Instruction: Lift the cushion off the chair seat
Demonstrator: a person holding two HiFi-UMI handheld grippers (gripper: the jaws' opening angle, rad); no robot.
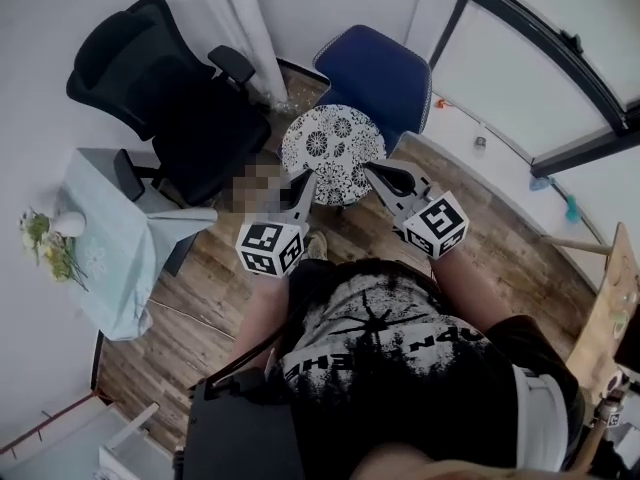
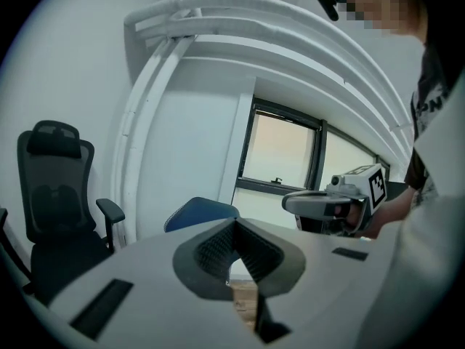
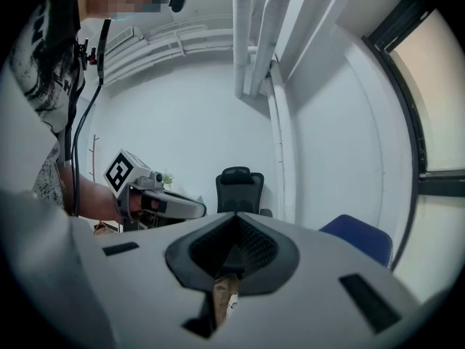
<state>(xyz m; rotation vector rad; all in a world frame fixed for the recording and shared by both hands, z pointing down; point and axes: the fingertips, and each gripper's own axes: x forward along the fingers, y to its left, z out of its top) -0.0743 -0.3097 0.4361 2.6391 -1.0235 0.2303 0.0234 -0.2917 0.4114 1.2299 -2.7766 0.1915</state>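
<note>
Standing over the round black-and-white floral cushion, you hold both tools ahead of you, tips converging on its near rim. The left gripper is at the near-left edge and the right gripper at the near-right edge, neither clearly nearer. The cushion lies flat, ahead of and below both, before the blue upholstered chair and right of the pale-clothed table's right corner. Being round, it offers no long axis. Each gripper view shows jaws pressed together, nothing between. Only the head view shows the cushion; the gripper views look level across the room, the right one catching the black mesh office chair.
</note>
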